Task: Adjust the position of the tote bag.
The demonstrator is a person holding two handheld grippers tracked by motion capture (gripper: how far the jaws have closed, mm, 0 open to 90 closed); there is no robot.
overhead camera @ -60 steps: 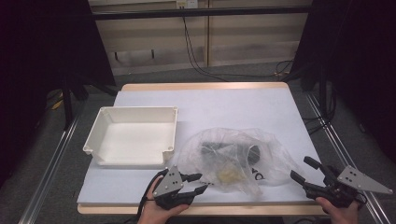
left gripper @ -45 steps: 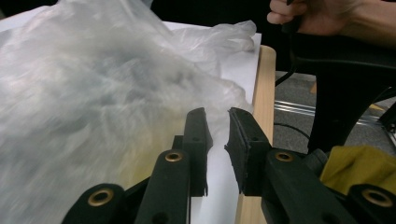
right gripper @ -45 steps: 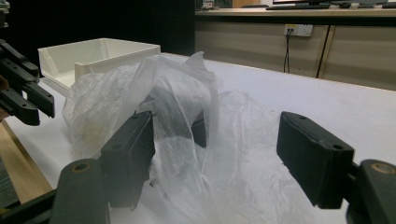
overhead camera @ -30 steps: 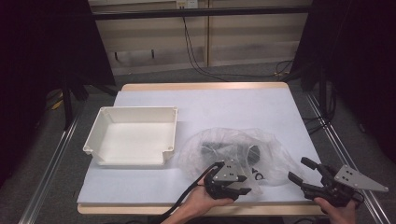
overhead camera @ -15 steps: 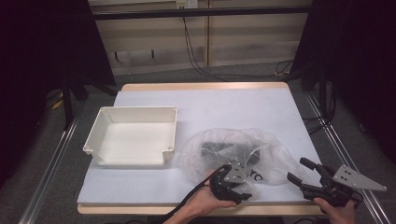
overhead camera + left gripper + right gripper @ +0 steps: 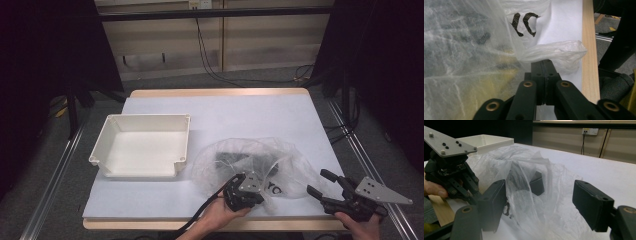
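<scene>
The plastic bag (image 6: 250,162) lies on the table (image 6: 240,112), just right of the white tray (image 6: 142,145), with dark items visible inside and none yet in the tray, so emptying seems barely begun. The left gripper (image 6: 545,65) has just closed, its fingers (image 6: 539,72) clenched on a fold of the bag's near edge. The right gripper (image 6: 320,184) hovers right of the bag, fingers (image 6: 492,202) spread, gripping nothing.
</scene>
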